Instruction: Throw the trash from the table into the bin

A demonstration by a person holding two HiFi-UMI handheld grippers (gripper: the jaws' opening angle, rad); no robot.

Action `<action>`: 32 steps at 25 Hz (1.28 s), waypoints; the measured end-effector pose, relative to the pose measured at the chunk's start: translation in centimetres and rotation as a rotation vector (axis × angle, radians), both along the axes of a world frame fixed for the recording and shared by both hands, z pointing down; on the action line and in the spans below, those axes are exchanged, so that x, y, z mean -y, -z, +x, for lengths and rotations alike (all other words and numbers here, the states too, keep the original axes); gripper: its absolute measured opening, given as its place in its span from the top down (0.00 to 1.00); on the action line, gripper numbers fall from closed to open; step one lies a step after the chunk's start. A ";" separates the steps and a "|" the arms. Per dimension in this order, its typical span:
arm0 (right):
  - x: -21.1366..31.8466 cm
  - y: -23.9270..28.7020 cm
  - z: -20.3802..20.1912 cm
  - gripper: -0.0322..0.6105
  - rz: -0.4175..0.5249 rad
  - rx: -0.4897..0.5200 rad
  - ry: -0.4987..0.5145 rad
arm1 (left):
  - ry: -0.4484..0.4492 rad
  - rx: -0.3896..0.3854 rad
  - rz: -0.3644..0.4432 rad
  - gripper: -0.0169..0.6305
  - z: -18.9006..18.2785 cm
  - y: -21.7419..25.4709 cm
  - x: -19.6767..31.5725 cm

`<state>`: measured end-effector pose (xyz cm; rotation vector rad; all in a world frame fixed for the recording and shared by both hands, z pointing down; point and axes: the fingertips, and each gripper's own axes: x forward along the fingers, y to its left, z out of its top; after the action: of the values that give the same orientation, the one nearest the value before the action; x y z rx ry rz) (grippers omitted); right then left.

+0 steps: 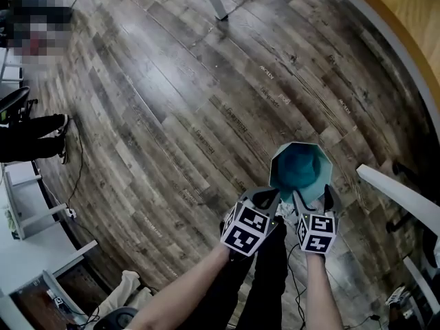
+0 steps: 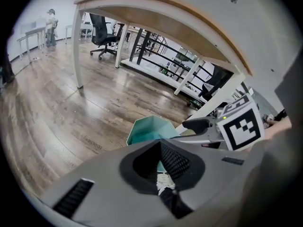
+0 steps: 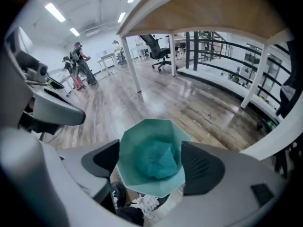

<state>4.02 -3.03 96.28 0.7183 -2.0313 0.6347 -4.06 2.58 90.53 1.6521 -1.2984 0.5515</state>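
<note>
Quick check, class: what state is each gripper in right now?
Left gripper: closed, tips together, nothing clearly held.
Right gripper: open and empty, jaws framing the teal bin below.

Brightness: we find all three views bright and even, with cool, slightly washed colour.
Source: we see ceiling strips (image 3: 54, 12) glowing in the right gripper view.
Glare: the floor (image 1: 172, 115) carries a soft sheen, and pale streaks shine on it under the counter (image 3: 213, 13).
Shadows: soft throughout. The counter's underside is shaded, and the bin (image 3: 151, 160) darkens inside.
Focus: the left tongs (image 2: 159, 145) and right tongs (image 3: 150, 145) look soft up close. Distant people (image 3: 78, 63) are tiny and unsharp.
Distortion: we note heavy fisheye bending in every view, with black corners in both gripper views.
</note>
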 end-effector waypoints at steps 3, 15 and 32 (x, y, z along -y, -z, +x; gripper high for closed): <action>-1.0 1.2 0.1 0.28 -0.025 0.055 -0.003 | -0.006 0.006 0.007 0.93 0.2 0.8 0.4; -2.7 5.4 1.1 0.93 -0.049 0.143 -0.060 | -0.028 0.006 0.034 0.93 1.8 4.2 1.1; -6.5 19.1 4.7 0.96 -0.146 0.033 -0.004 | -0.045 0.023 0.015 0.93 3.0 16.3 -3.9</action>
<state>8.75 3.46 77.14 0.6293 -1.9906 0.7933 -1.03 6.46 74.18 1.6953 -1.2871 0.5907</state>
